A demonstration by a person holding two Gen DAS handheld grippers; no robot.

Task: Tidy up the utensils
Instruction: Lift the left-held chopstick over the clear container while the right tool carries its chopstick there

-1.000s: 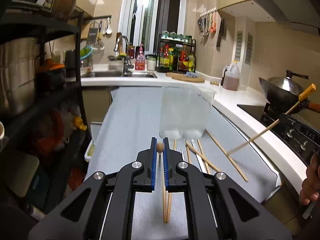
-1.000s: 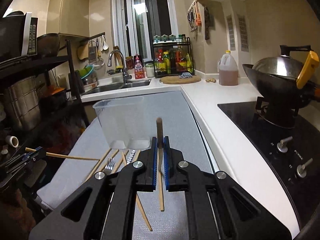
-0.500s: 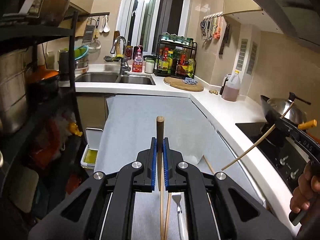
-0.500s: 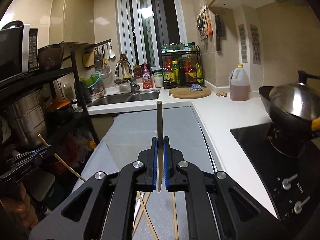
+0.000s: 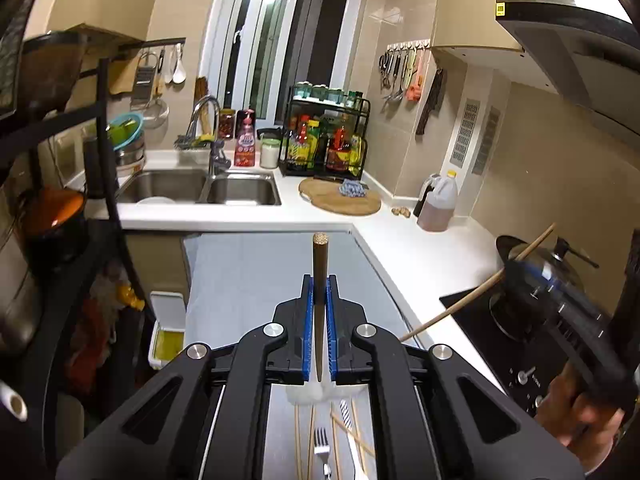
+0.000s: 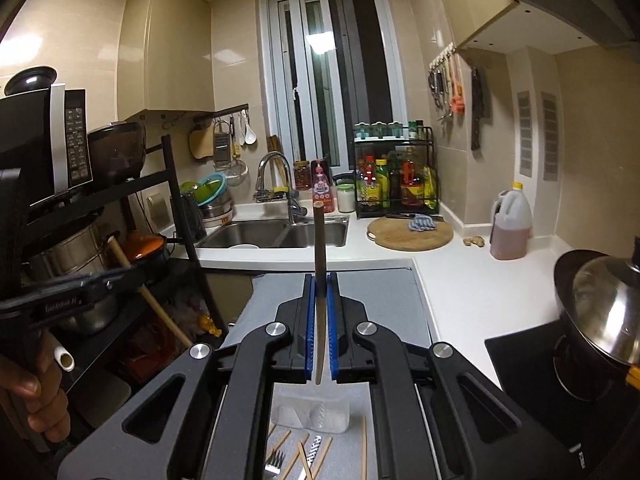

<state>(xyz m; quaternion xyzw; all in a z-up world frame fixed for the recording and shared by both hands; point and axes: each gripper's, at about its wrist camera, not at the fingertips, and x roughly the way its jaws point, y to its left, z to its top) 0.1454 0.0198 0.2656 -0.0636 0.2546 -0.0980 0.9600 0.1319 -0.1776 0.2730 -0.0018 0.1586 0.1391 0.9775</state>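
Left wrist view: my left tongs point(image 5: 319, 292) pinch one chopstick point(image 5: 319, 280) upright. My right tongs point(image 6: 320, 292) grip another chopstick point(image 6: 319, 264) above the desk point(image 6: 392, 292).

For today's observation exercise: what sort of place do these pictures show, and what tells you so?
A home kitchen, most likely: a double sink with a tap, a wok on a hob, and a rack of sauce bottles.

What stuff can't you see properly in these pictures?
- Left wrist view: the clear box is mostly hidden behind the left gripper.
- Left wrist view: the right gripper is blurred.
- Right wrist view: the fork is cut off by the bottom edge.
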